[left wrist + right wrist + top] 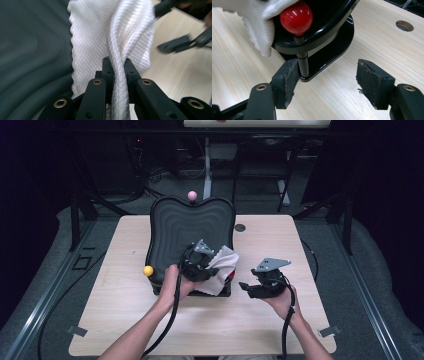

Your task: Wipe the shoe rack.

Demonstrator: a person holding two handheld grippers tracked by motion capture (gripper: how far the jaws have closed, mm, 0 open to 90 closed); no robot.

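Observation:
A white woven cloth (224, 265) lies over the near right corner of a black wavy tray (192, 222). My left gripper (202, 265) is shut on a bunched fold of that cloth (95, 30), which rises between its jaws (117, 62). My right gripper (245, 286) stands open just right of that corner, low over the table. In the right gripper view a red ball knob (296, 18) on a thin black peg (303, 63) sits at the tray's corner. The peg is right beside the left pad (287, 80), and the gripper (328, 75) holds nothing. The cloth (259, 27) partly covers the knob.
A pink ball (192, 195) tops the tray's far edge and a yellow ball (148, 270) sticks out at its near left corner. The wooden table (125, 305) has a round hole (240, 227) behind the tray. Dark floor and stands surround the table.

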